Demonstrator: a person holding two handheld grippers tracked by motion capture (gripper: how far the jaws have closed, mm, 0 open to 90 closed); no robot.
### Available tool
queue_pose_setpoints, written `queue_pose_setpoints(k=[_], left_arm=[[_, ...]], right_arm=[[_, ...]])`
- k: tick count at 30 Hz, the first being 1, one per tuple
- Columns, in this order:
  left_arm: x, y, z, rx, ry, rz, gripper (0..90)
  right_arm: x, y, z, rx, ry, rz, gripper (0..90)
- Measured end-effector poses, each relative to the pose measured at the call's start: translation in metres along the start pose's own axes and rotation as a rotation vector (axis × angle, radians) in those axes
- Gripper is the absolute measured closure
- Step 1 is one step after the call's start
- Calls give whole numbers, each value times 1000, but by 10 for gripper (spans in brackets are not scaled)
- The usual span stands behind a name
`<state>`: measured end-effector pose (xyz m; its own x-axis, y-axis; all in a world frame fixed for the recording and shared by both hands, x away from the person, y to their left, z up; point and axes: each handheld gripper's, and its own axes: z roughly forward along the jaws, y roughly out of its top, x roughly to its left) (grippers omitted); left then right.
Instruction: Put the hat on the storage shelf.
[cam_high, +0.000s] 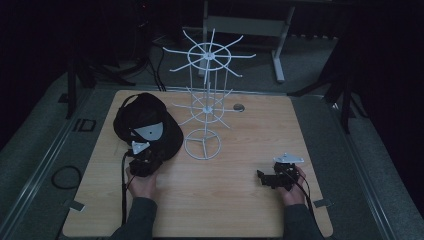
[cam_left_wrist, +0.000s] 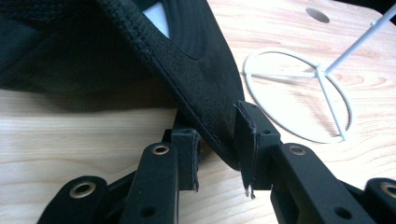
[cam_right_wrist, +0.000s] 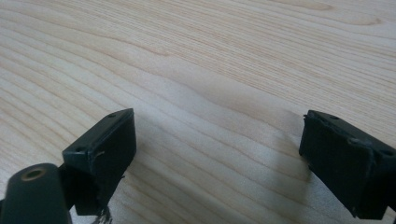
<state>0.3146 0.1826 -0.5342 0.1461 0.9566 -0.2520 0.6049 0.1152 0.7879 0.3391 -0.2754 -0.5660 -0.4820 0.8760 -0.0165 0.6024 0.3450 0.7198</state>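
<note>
Cap (cam_left_wrist: 187, 60) brim sits between left tongs (cam_left_wrist: 217, 154); right tongs (cam_right_wrist: 217, 154) gape.

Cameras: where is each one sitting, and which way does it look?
High view: above the table, looking forward and down; both forearms, left gripper, right gripper.
Left gripper view: on that gripper, facing the black cap brim between its jaws.
Right gripper view: facing bare wood between wide jaws.
Shared by high and left gripper views: cap, white wire rack.
</note>
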Motion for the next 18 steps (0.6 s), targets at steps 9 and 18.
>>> queue_pose_setpoints(k=[9, 18], left_arm=[[3, -1, 14, 33, 8, -13, 575], [1, 1, 14, 28, -12, -23, 684]], right_arm=[[0, 0, 0, 0, 1, 0, 108], [0, 0, 0, 1, 3, -1, 108]])
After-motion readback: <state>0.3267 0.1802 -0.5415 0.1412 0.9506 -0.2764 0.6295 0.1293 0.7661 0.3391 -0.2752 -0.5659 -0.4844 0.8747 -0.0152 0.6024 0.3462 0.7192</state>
